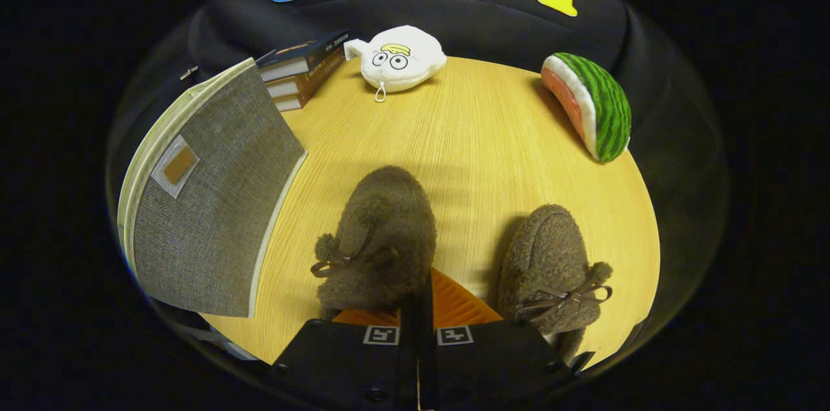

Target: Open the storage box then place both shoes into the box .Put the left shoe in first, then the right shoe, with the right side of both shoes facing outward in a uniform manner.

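Two brown fuzzy shoes with small bows lie on the round wooden table point(480, 139), toes pointing away from me. One shoe point(379, 236) sits just ahead of my fingers and slightly left, its heel overlapping the left finger. The other shoe point(551, 262) lies to the right of the fingers. A grey fabric storage box point(207, 203) with cream trim and a small label patch stands left of the shoes, its lid closed. My gripper point(425, 284) hovers low behind the shoes, its fingers point(463, 307) pressed together with nothing seen between them.
At the table's far side sit a white plush toy point(399, 61), a stack of books point(301, 70) behind the box, and a plush watermelon slice point(593, 103) at the right rim. Bare wood lies between the shoes and the plush toy.
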{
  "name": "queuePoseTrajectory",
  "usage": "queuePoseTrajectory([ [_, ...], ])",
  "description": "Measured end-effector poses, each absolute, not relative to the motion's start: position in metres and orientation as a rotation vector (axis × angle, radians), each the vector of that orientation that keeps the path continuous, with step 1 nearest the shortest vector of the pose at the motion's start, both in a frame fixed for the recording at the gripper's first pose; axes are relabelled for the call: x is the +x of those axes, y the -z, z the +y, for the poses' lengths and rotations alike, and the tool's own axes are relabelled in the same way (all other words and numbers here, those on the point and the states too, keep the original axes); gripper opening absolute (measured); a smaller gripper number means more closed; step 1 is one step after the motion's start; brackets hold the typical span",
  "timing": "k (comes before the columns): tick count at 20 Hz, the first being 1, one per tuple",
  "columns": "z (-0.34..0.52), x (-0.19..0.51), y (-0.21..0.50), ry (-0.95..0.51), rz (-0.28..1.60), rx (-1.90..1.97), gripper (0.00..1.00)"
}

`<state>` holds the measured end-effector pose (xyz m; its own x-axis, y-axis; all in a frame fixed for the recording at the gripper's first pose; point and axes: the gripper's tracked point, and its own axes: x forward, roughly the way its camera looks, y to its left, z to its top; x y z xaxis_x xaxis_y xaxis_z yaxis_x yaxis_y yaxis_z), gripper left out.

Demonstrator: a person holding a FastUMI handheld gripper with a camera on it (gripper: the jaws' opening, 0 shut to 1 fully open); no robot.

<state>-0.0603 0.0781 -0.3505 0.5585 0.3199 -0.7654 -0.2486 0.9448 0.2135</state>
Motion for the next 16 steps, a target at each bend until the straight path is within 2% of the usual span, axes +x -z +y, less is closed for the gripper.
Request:
queuePoseTrajectory([
  [9,0.061,-0.062,0.210,-0.267,0.897,0.214,0.06],
  [16,0.148,-0.059,0.108,-0.382,0.888,0.337,0.06],
])
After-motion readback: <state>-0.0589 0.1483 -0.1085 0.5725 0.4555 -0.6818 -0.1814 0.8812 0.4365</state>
